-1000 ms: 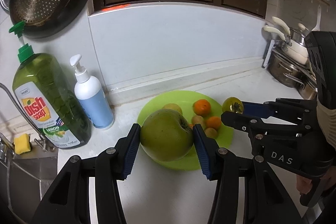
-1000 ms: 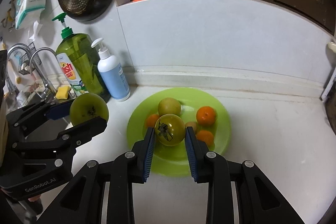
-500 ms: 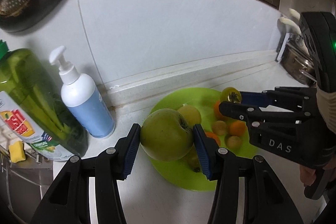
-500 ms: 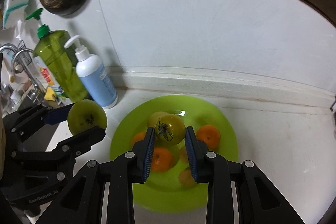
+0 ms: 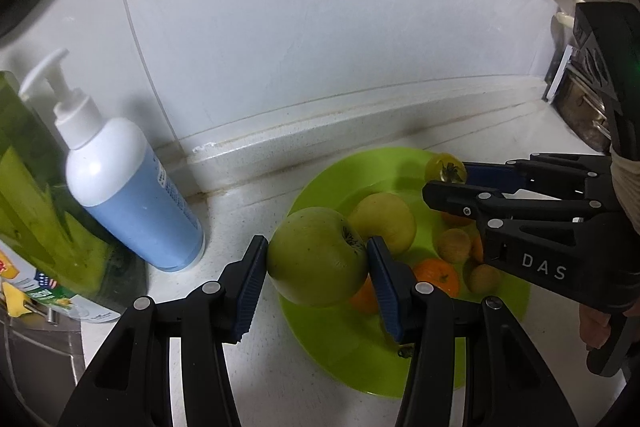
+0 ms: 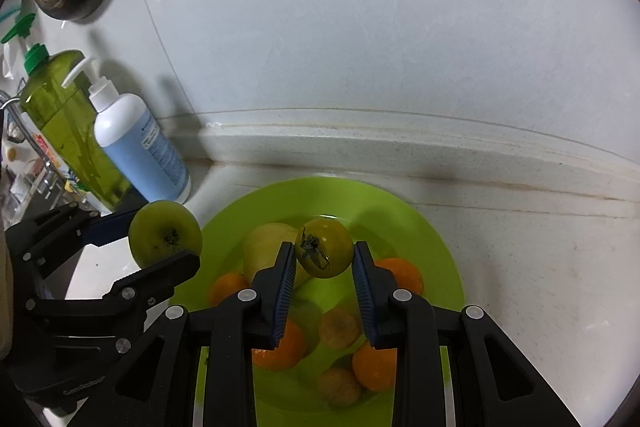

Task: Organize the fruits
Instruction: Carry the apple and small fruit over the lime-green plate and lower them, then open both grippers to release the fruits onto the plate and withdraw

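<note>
Looking along the left wrist view, a green apple [image 5: 318, 263] is seen clamped between the blue pads of the left gripper [image 5: 316, 277], closed to the fruit's width, at lower centre of the frame, over the near left rim of the green plate [image 5: 320, 323]; it is judged to be held there so that it can be set down among the fruit. A pale yellow fruit [image 5: 386, 223] and an orange [image 5: 438, 277] lie on the plate just behind, while a blue pump bottle [image 5: 128, 195] stands on the tabletop [image 5: 256, 227] at left. At right, the right gripper [image 5: 448, 183] is seen side-on with a small yellow-green tomato [image 5: 445, 167]. In the right wrist view, the tomato [image 6: 324, 247] is gripped at frame centre by the right gripper [image 6: 324, 267], narrowly closed on it, above the plate's middle [image 6: 432, 235], presumably for release there. The apple [image 6: 165, 234] is carried at left by the left gripper [image 6: 152, 247].
</note>
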